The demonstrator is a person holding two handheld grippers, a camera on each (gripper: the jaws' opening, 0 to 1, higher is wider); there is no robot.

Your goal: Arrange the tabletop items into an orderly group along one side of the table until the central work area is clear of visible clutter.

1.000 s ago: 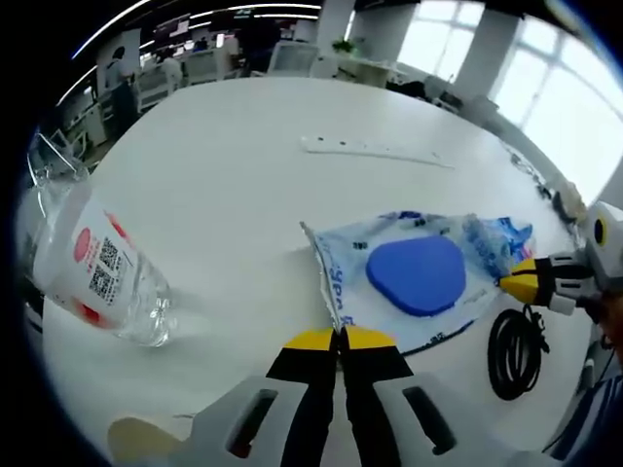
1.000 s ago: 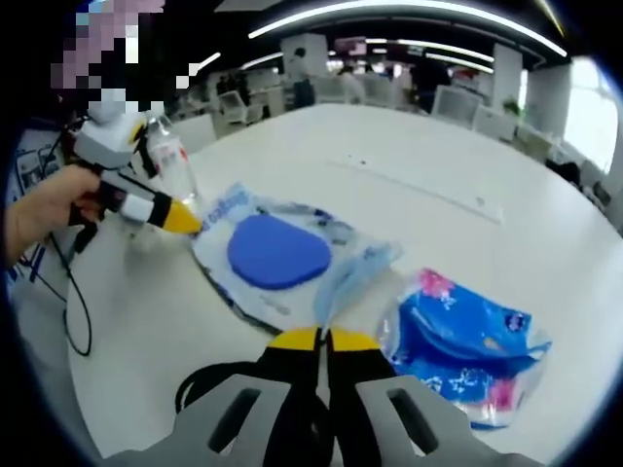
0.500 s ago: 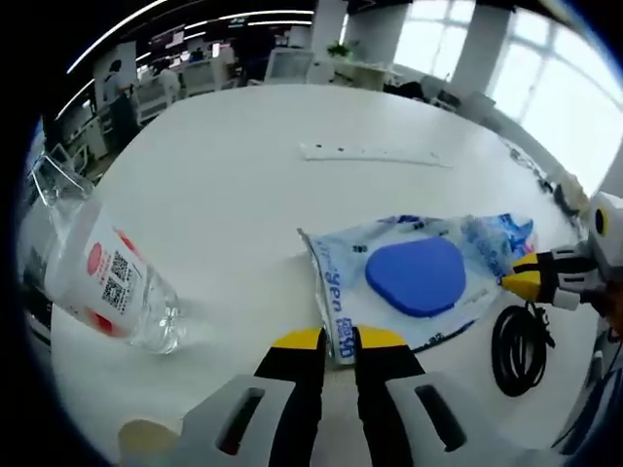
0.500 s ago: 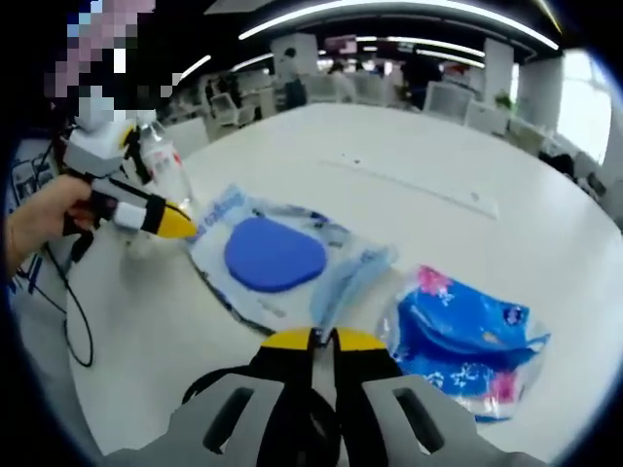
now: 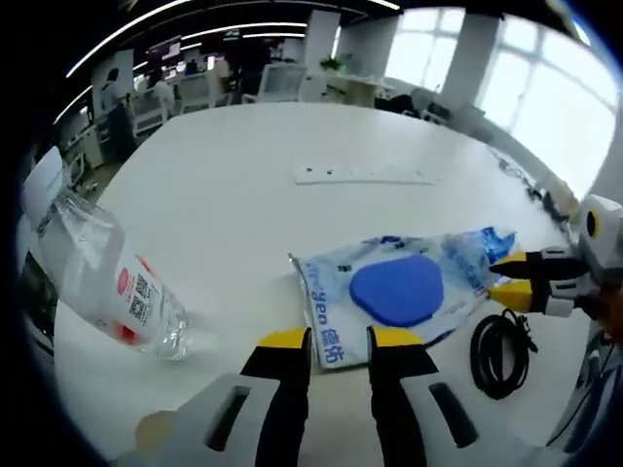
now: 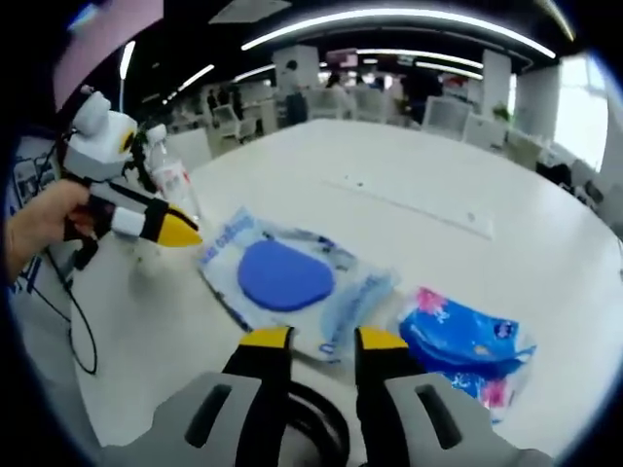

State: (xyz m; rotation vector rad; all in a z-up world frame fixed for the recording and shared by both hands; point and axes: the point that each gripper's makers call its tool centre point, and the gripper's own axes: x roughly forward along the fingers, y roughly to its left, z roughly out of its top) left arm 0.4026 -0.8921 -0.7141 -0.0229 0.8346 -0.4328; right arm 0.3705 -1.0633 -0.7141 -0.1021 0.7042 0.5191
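Claws (image 5: 333,341) gape beside wipes pack (image 5: 394,292), bottle (image 5: 107,272).

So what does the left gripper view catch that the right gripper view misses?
Left gripper view alone: the coiled black cable seen whole, and a white strip lying farther up the table.

Right gripper view alone: a bright blue tissue pack and a hand holding the other tongs.

Both: the wipes pack with the blue lid, the plastic bottle, and the white table.

Open table (image 5: 253,209) beyond wipes pack (image 5: 389,297)
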